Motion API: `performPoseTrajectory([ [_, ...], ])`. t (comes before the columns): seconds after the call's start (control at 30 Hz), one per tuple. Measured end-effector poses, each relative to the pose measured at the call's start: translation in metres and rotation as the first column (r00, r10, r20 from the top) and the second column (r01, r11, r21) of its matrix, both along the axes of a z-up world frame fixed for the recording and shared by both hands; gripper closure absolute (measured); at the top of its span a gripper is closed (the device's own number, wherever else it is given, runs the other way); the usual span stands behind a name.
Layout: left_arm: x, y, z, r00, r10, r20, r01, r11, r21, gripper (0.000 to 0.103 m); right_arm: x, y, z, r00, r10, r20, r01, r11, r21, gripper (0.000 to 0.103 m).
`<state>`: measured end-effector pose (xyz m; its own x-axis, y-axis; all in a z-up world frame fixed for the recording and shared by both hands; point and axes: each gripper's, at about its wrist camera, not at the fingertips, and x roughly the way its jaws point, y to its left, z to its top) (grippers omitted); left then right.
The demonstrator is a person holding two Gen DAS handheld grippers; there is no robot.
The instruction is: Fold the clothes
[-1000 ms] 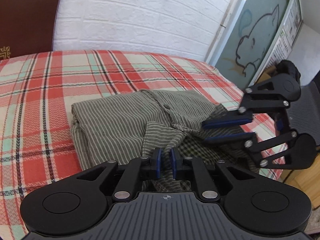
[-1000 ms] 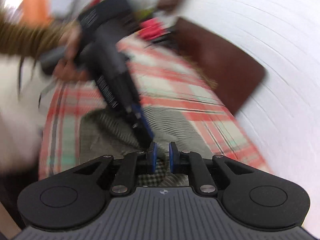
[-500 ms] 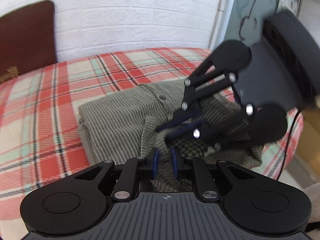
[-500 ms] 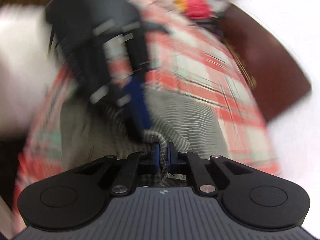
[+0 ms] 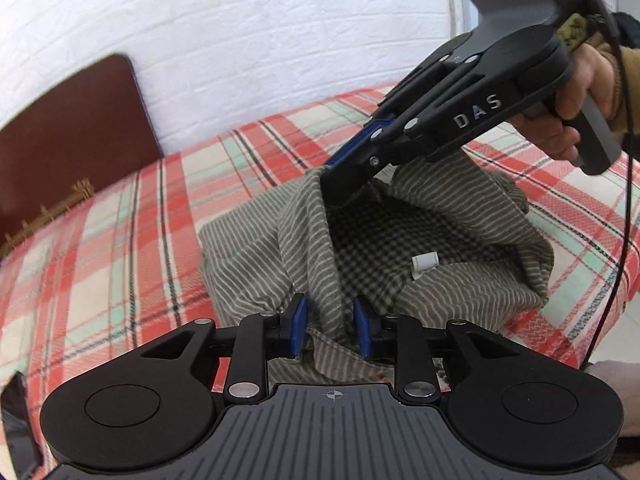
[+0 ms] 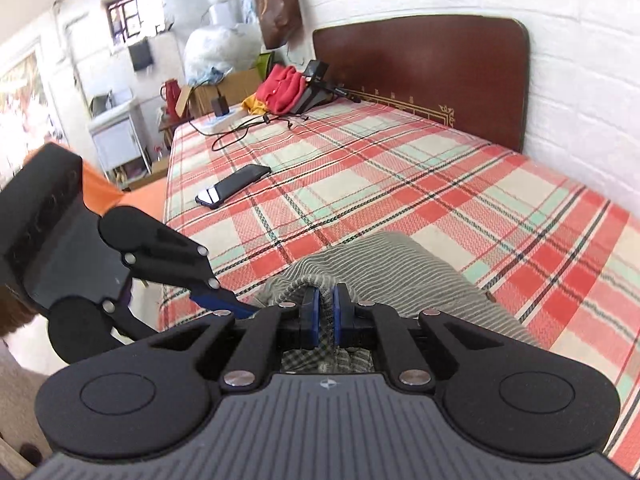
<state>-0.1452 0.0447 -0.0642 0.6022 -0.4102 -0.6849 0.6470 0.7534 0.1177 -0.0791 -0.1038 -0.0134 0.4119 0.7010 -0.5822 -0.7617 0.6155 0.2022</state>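
Two grippers work one striped grey-green garment (image 5: 304,240) that lies bunched at the centre of the left wrist frame on a red plaid bedspread (image 5: 120,240). At lower centre the left gripper (image 5: 329,330) has its blue pads spread, a fold of the cloth running between them. From the upper right, held by a hand (image 5: 576,108), the right gripper (image 6: 326,316) pinches a raised edge of the garment, exposing its checked lining (image 5: 380,236).
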Motion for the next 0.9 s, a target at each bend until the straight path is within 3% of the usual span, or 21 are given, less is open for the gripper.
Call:
performPoseTrajectory([
  [0.1,0.014,0.013,0.003,0.996,0.023,-0.087,-0.032,0.993,-0.111,0.095,-0.006,-0.003,-0.003,0.999,-0.035,0.002,0.035,0.999,0.01,0.091],
  [0.2,0.023,0.035,0.006,0.987,0.056,-0.15,-0.09,0.968,-0.233,0.095,-0.014,-0.016,0.004,0.998,-0.068,0.006,0.068,0.995,0.074,0.085],
  [0.27,0.03,0.049,0.009,0.978,0.073,-0.194,-0.131,0.942,-0.31,0.095,-0.018,-0.025,0.009,0.996,-0.084,-0.012,0.085,0.987,0.138,0.084],
  [0.43,0.046,0.084,0.014,0.948,0.096,-0.303,-0.238,0.847,-0.475,0.095,-0.028,-0.018,0.004,1.0,-0.01,-0.016,0.012,0.992,0.126,0.079],
  [0.5,0.049,0.083,0.01,0.941,0.09,-0.327,-0.248,0.841,-0.482,0.095,-0.032,-0.016,0.003,1.0,0.02,-0.017,-0.017,0.992,0.122,0.072],
  [0.73,0.046,0.083,0.009,0.947,0.073,-0.314,-0.231,0.833,-0.503,0.094,-0.046,-0.006,-0.004,0.992,0.122,-0.026,-0.119,0.987,0.105,0.072],
  [0.9,0.047,0.086,0.005,0.941,0.064,-0.334,-0.24,0.819,-0.521,0.093,-0.041,-0.003,-0.026,0.986,0.127,-0.105,-0.12,0.99,0.073,0.072],
])
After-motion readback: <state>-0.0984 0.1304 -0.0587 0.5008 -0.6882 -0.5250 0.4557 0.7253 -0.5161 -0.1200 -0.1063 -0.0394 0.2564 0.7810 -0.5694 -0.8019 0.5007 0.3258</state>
